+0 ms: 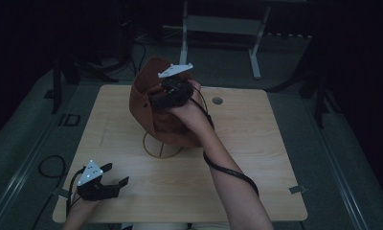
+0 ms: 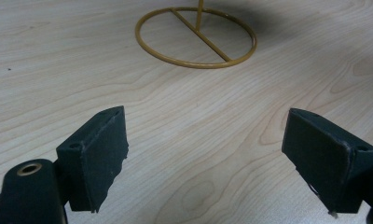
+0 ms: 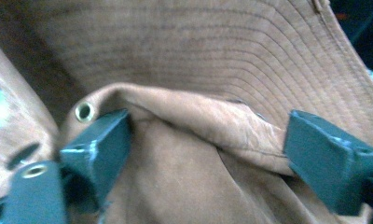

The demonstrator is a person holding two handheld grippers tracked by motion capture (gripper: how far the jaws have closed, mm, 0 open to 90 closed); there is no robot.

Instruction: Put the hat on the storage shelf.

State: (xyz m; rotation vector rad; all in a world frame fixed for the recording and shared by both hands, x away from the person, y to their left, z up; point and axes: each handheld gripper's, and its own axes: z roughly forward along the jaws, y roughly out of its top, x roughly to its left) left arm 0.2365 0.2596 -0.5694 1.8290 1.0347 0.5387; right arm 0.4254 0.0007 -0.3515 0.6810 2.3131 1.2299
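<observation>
The brown hat [image 1: 153,103] sits up on a yellow wire stand [image 1: 161,146] near the middle of the wooden counter [image 1: 256,158], its brim tipped up toward the far side. In the right gripper view the stitched brim [image 3: 250,51] arcs overhead, a folded ridge of the soft crown [image 3: 198,116] runs across between the two jaws, and a small metal eyelet [image 3: 85,112] shows just beside the left jaw.

The right gripper [image 1: 173,93] is right up against the hat, held in the person's right hand [image 1: 187,112], the grey plate on top. Its fingers [image 3: 98,149] stand wide apart with the hat fabric between them; they are spread, not clamped on the cloth.

Down at the near left corner of the counter, the left gripper [image 1: 115,179] hangs low over the bare wood, well apart from the hat. Its fingers [image 2: 100,154] are spread open too, with nothing between them. Ahead of them in the left gripper view lies the stand's round base ring [image 2: 196,39] with a crossbar, flat on the counter.
</observation>
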